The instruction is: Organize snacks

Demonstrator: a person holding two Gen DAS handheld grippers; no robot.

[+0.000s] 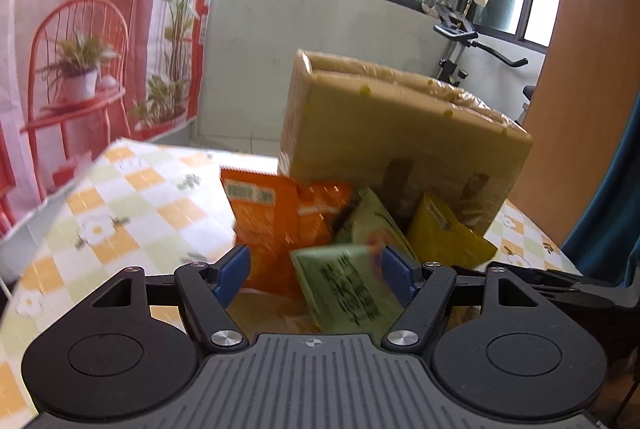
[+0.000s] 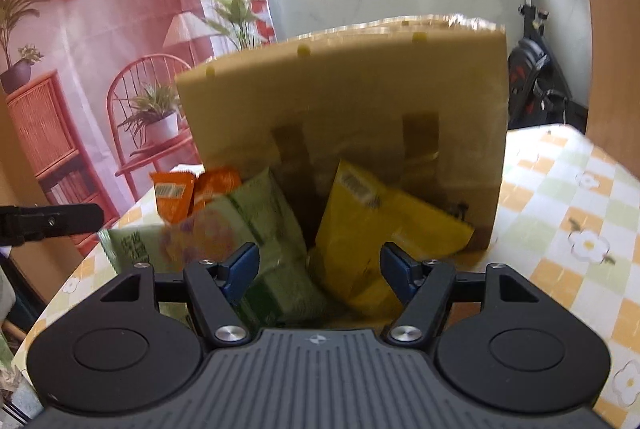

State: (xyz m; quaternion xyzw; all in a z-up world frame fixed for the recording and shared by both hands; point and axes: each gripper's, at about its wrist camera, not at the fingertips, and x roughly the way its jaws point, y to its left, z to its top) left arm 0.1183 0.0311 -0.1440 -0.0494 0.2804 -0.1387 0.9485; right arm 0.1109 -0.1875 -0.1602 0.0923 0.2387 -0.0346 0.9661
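I am at the start of sorting these snacks, with nothing picked up yet: my left gripper [image 1: 316, 275] stands with its blue-padded jaws apart and nothing pressed between them, and my right gripper [image 2: 318, 271] is the same, jaws spread and empty. Ahead of both sits a tan cardboard box wrapped in clear tape [image 1: 404, 133], open toward me with its lid flap standing up at the far side, resting on a table covered by a yellow, green and white checked cloth with daisy prints [image 1: 120, 205]. The snacks stand bunched in the box's mouth: two orange foil packets [image 1: 264, 213] at the left, pale green packets with printed text [image 1: 348, 289] in the middle and nearest me, and a yellow foil packet [image 2: 376, 229] at the right, leaning against the box's inner wall. In my left view the near green packet lies in line with the gap of my jaws; in my right view the yellow packet and a green one [image 2: 260, 229] both sit just beyond the fingertips. I judge the step in hand is the approach to a first pick. Next I should settle on one packet per gripper, likely the green for the left and the yellow for the right, slide the jaws around an edge, and close gently, since the foil looks slippery and the packets lean on one another.
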